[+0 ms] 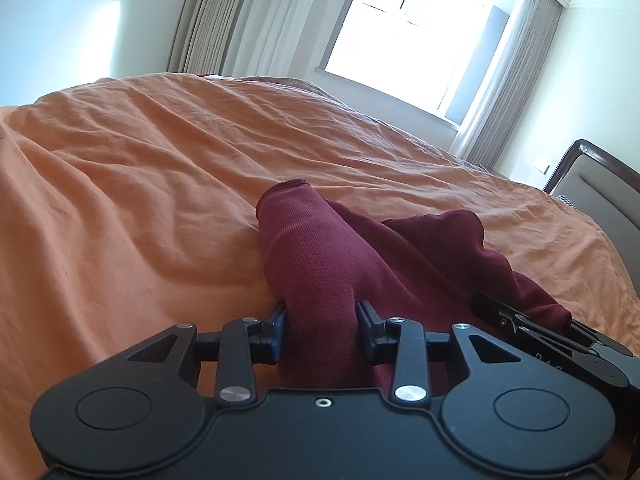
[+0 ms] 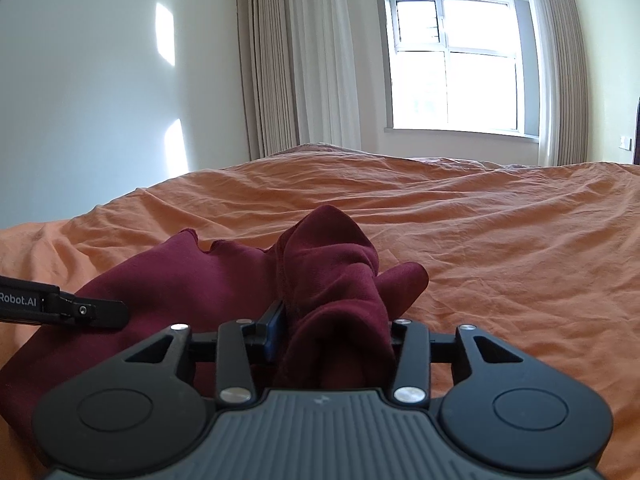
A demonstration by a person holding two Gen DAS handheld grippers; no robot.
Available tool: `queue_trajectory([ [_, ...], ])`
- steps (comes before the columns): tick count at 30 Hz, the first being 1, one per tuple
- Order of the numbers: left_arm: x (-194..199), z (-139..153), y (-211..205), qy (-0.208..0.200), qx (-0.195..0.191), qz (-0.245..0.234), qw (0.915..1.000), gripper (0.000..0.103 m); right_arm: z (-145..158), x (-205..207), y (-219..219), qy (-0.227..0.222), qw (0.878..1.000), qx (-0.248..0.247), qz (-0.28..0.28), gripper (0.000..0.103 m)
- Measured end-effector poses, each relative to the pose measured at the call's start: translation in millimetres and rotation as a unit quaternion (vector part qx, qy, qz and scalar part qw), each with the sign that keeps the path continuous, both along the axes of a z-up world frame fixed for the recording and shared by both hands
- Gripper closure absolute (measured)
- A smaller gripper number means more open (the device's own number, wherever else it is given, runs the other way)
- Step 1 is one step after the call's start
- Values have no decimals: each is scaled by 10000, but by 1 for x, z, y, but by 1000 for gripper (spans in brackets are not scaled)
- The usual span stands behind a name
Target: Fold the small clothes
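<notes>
A small maroon garment (image 1: 320, 256) lies on the orange bedspread (image 1: 140, 168). My left gripper (image 1: 322, 324) is shut on a rolled sleeve-like part of it, which stands up between the fingers. My right gripper (image 2: 334, 332) is shut on a bunched fold of the same garment (image 2: 332, 264). The right gripper also shows at the right edge of the left wrist view (image 1: 532, 328), resting on the cloth. The left gripper's finger shows at the left of the right wrist view (image 2: 80, 312), over the flat spread part of the garment.
The wrinkled orange bedspread (image 2: 500, 248) covers the whole bed. A window (image 2: 456, 64) with curtains stands beyond the far side. A padded headboard (image 1: 600, 196) is at the right. A white wall (image 2: 100, 80) is to the left.
</notes>
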State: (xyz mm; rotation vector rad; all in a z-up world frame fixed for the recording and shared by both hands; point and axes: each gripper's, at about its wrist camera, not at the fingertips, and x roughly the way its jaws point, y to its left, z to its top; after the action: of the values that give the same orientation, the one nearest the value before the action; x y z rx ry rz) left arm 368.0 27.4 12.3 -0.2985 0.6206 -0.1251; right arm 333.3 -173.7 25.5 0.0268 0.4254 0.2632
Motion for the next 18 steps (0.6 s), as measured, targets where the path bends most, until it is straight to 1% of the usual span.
queue_trajectory([
  [1, 0, 0, 0, 13, -10, 4, 10000, 62, -1, 0, 0, 22, 10000, -1, -16, 52],
  [2, 0, 0, 1, 24, -19, 12, 10000, 61, -1, 0, 0, 46, 10000, -11, -40, 44],
  [3, 0, -1, 1, 37, -26, 26, 10000, 57, -1, 0, 0, 69, 10000, -24, -62, 40],
  [4, -1, -1, 2, 44, -31, 42, 10000, 54, -2, 0, -1, 89, 9999, -32, -76, 32],
  [5, -1, -1, 2, 49, -29, 67, 10000, 49, -2, -1, -1, 96, 9999, -35, -86, 24],
  [6, -1, 0, 3, 66, -27, 104, 9999, 41, -3, -2, -1, 92, 9999, -43, -96, 21],
  [8, -3, 1, 6, 86, -61, 168, 9998, 34, -2, -5, -2, 53, 9998, -87, -150, 11],
  [10, -6, 4, 8, 73, -99, 226, 9997, 27, 0, -8, -3, 0, 9996, -138, -230, 6],
  [12, -10, 8, 9, 38, -39, 297, 9995, 17, 3, -12, -6, -56, 9996, -106, -273, 1],
  [13, -14, 12, 9, -3, 21, 322, 9995, 16, 5, -15, -8, -94, 9995, -68, -292, 0],
  [15, -21, 19, 7, -93, 127, 346, 9993, 7, 10, -22, -11, -150, 9993, -8, -330, 0],
  [18, -32, 29, 5, -238, 273, 387, 9986, 2, 18, -35, -16, -280, 9988, 69, -387, 0],
])
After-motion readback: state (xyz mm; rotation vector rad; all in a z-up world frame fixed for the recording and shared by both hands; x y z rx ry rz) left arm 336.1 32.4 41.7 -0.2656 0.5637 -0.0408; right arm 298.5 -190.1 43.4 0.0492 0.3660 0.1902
